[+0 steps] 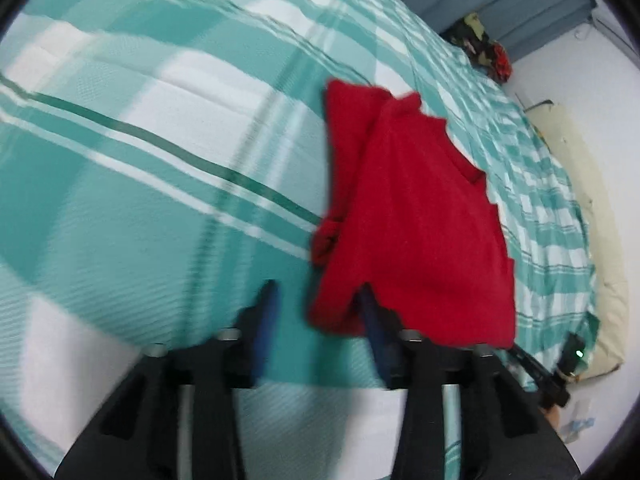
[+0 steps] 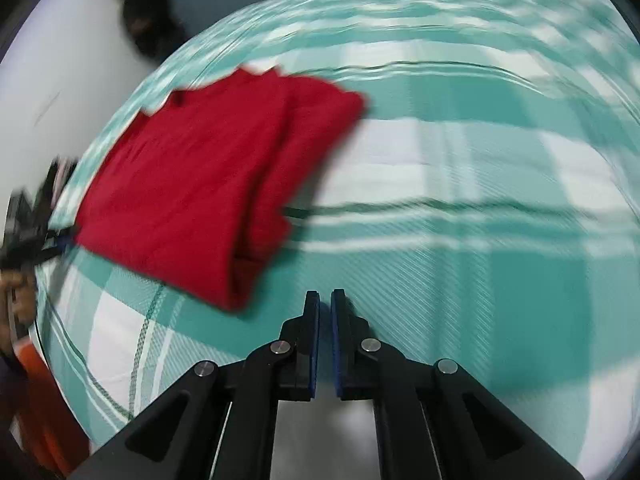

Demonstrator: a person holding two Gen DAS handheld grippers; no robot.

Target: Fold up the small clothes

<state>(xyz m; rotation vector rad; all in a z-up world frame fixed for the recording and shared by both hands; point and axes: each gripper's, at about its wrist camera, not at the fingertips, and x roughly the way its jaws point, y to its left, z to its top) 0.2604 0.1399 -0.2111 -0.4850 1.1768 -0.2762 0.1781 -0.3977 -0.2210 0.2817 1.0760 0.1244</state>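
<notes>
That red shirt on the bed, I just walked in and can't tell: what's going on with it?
A person is folding the red shirt on a bed with a green checked sheet, using tongs in each hand. The shirt lies already folded over on itself. The left tongs are open at its near edge, one finger against the cloth, not pinching it. The right tongs are nearly shut, hold nothing and sit just clear of the shirt's near corner.

A red garment (image 2: 200,176) lies folded, layers overlapping, on the checked bedspread (image 2: 460,184).
</notes>
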